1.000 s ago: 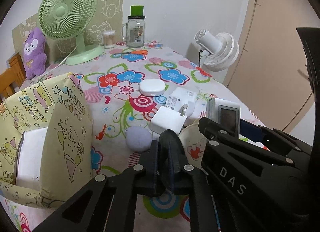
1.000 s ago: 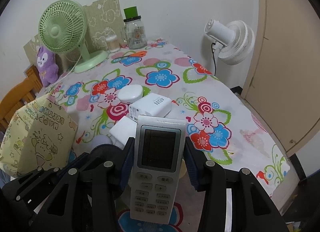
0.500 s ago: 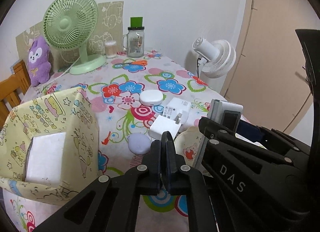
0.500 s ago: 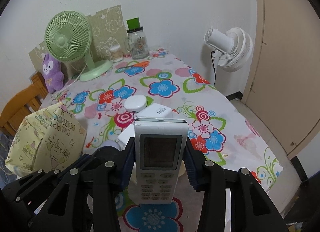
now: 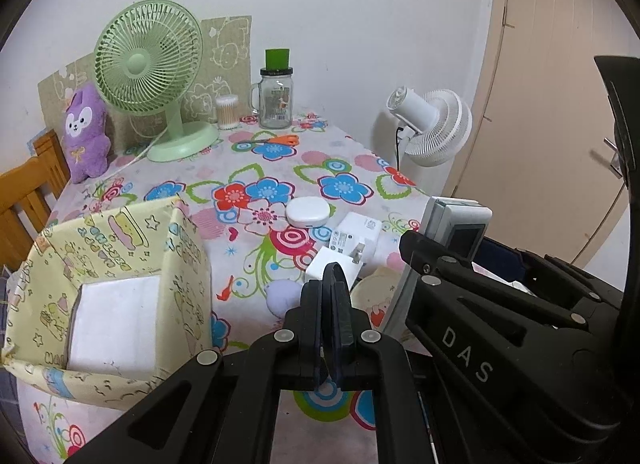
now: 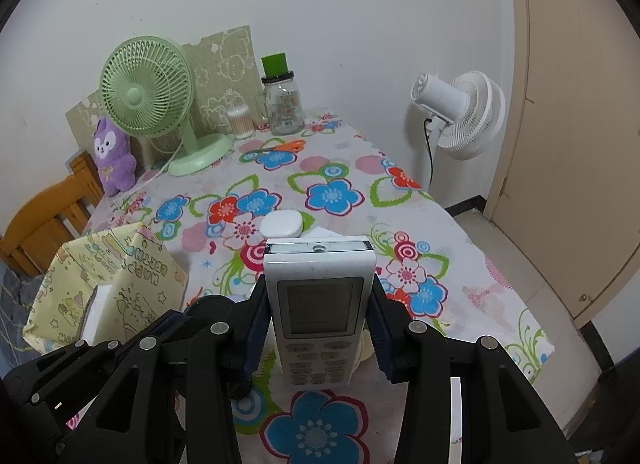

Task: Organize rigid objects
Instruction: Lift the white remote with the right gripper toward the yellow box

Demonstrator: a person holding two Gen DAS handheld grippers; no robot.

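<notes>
Both grippers have been rising since a second ago: the table is sitting lower in each view and the floor by the door is now showing. The right gripper [image 6: 320,320] is clamping one white remote control [image 6: 320,304] by its long sides, screen facing the camera, lifted off the cloth. The left gripper [image 5: 330,304] is standing fully closed with nothing between its pads.

Counting what is lying on the table: two white chargers [image 5: 354,234], touching each other; one white oval case [image 5: 307,213] just beyond them; one pale lilac round object [image 5: 282,294] and one cream round item with a cartoon print [image 5: 374,296] near the left gripper's tips. One yellow cartoon-printed box [image 5: 120,264] is standing open at the near left with a white slab inside. Along the far edge, one green desk fan [image 5: 148,64], one purple plush [image 5: 86,132], one tub of cotton swabs [image 5: 227,112], one glass jar with a green lid [image 5: 275,96] and one pair of orange-handled scissors [image 5: 280,140] are sitting.

Open cloth is lying between the chargers and the far row, and along the right edge of the table. A white floor fan [image 6: 460,116] is standing just off that right edge. The floral tablecloth [image 6: 340,168] is covering the whole top; white walls, a beige door [image 6: 572,144] and a wooden chair [image 6: 44,220] are surrounding it.
</notes>
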